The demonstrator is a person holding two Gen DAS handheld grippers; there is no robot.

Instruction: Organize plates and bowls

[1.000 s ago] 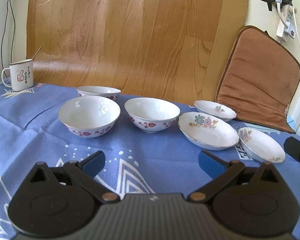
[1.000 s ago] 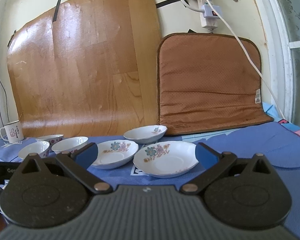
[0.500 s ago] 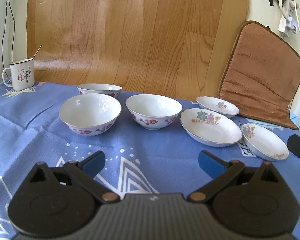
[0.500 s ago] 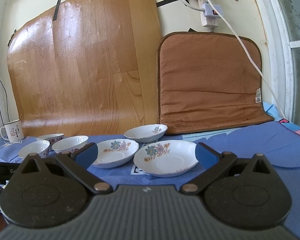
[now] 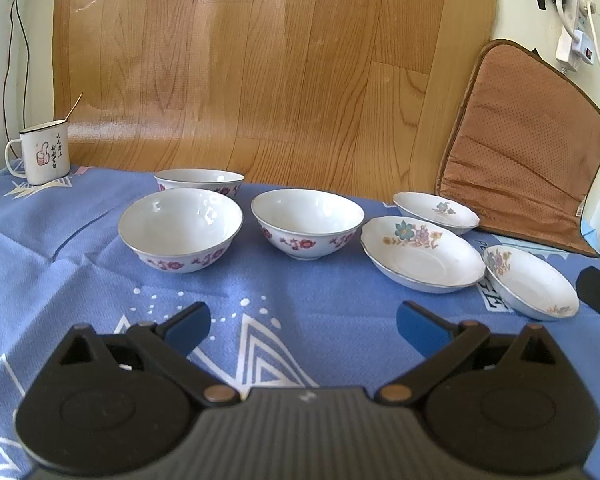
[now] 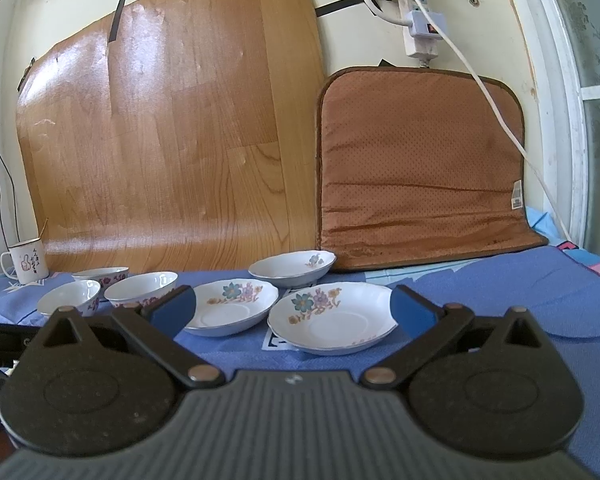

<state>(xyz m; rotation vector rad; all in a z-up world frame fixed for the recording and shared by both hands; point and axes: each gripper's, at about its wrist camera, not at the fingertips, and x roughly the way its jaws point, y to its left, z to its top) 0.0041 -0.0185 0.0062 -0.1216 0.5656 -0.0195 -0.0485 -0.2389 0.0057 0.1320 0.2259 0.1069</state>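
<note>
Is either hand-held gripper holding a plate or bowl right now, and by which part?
Nothing is held. The left hand-held gripper and the right hand-held gripper are both open, short of the dishes.

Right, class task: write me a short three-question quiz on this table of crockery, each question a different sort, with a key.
1. How many bowls with red flowers stand on the blue cloth?
2. True or false: the left gripper holds a bowl between its fingers.
3. Which leans against the wall behind the plates? A) brown cushion B) tray C) mirror

Key:
1. Three: near bowl, middle bowl, far bowl.
2. False; it is open, holding nothing.
3. A, the brown cushion, behind the far plate, the left plate and the near plate.
</note>
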